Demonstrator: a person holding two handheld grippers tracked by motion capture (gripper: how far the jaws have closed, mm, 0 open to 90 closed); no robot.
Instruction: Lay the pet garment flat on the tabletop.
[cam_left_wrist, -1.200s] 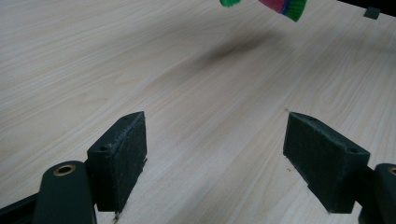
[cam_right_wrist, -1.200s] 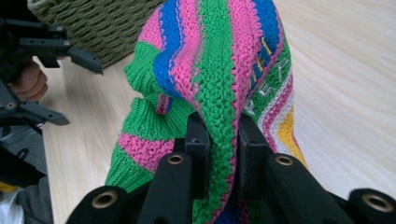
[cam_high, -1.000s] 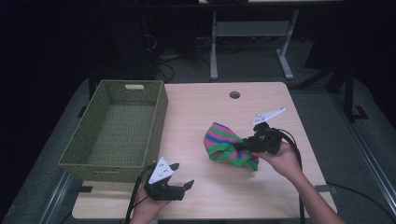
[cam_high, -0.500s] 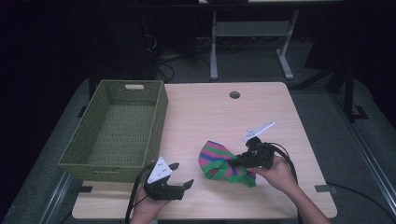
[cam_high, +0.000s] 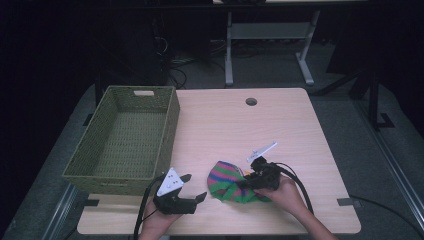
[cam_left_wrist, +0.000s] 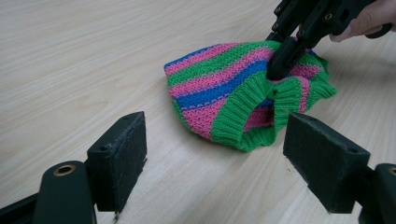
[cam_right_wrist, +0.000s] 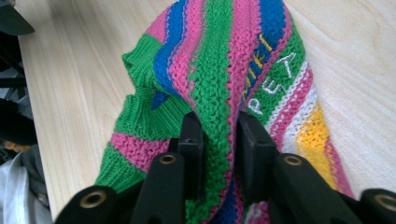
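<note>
From above, the striped pink, green and blue knitted garment (cam_high: 231, 182) lies on the pale wooden bench (cam_high: 280, 130), pinched by the right tongs (cam_high: 248, 183); the woven green basket (cam_high: 125, 137) holds nothing yet. The left tongs (cam_left_wrist: 224, 158) gape apart just before the knit. The right gripper view confirms a fold is clamped, so the transfer looks barely begun.

Knit sweater (cam_right_wrist: 224, 84) lettering partly hidden in folds; lower part cut off.

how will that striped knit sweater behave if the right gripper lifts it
Probably floppy: the striped knit sweater already folds and bunches where the right gripper pinches it. Likely light, and unlikely to slip, since the ribbed knit looks grippy. It may drag on the table.
</note>
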